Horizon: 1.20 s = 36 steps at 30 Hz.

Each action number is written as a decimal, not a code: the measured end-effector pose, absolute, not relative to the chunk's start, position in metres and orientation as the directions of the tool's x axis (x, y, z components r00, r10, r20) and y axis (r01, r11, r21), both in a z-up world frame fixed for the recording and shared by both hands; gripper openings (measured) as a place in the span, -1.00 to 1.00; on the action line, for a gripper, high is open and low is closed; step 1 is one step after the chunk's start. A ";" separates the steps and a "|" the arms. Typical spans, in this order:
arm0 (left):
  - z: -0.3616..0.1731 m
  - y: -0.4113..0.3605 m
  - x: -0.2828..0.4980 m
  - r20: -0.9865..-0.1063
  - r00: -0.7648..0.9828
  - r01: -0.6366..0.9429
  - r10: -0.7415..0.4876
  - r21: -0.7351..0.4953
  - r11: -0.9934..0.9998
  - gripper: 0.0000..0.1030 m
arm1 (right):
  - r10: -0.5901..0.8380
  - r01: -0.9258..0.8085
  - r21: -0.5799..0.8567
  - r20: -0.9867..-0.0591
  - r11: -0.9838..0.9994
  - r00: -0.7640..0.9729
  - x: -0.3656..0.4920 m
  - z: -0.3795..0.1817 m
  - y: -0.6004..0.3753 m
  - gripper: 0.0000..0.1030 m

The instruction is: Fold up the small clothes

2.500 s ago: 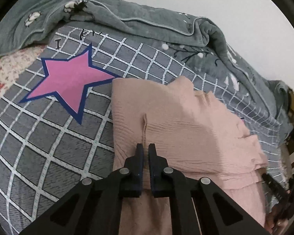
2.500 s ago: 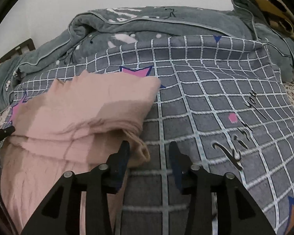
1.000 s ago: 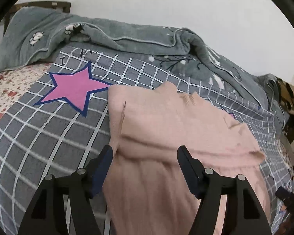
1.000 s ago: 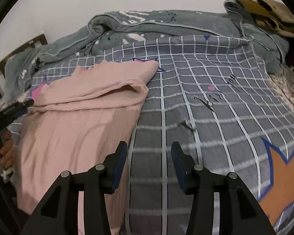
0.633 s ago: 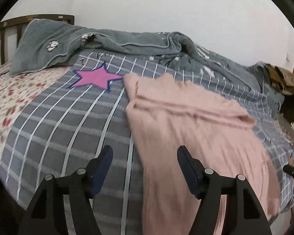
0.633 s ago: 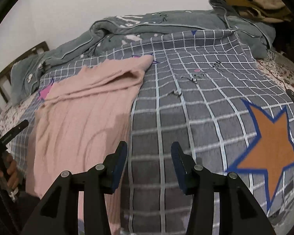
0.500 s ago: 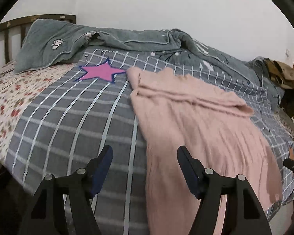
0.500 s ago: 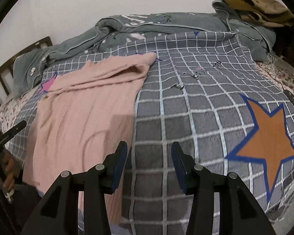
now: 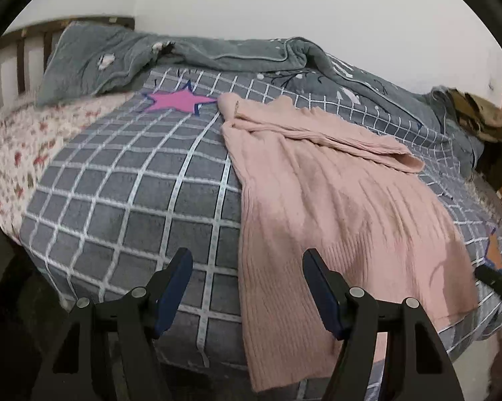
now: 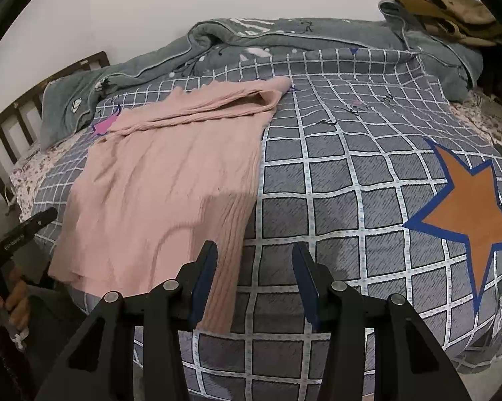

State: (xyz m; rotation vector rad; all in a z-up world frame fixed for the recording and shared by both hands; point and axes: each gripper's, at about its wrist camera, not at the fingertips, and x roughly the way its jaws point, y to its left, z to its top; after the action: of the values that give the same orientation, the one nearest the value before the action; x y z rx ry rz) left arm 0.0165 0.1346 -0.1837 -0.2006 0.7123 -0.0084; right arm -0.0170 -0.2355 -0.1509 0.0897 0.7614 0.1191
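Note:
A pink ribbed knit garment lies on the grey checked bedspread, its far part folded over into a band, its near hem hanging over the bed's front edge. It also shows in the right wrist view. My left gripper is open and empty, held back from the bed over the garment's near left edge. My right gripper is open and empty, over the garment's near right edge. The left gripper's tip shows at the left of the right wrist view.
A rumpled grey quilt is piled along the wall. A floral sheet and wooden headboard are at the left. Brown clothes lie at the far right. The spread has a pink star and an orange star.
Both grippers let go of the garment and drew back from the bed toward its front edge. The left one opened wide. The garment now lies with its far part folded over.

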 end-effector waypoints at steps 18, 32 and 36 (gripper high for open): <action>-0.211 0.106 0.029 -0.766 0.633 0.002 -0.112 -0.143 0.990 -0.83 | 0.179 -0.145 0.108 -0.683 0.984 0.708 -0.006 -0.191 -0.206 -0.11; -0.201 0.140 0.016 -0.721 0.675 -0.023 -0.157 -0.233 0.972 -0.83 | 0.217 -0.135 0.174 -0.647 0.975 0.731 -0.017 -0.186 -0.232 -0.90; -0.204 0.136 0.015 -0.737 0.652 -0.001 -0.180 -0.238 0.971 -0.78 | 0.259 -0.165 0.203 -0.657 0.965 0.708 -0.015 -0.186 -0.228 -0.78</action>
State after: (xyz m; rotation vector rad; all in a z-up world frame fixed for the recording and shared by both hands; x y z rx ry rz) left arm 0.0151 0.1359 -0.2039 -0.2261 0.8566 -0.1021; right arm -0.0154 -0.2280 -0.1859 0.1327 0.7483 0.2359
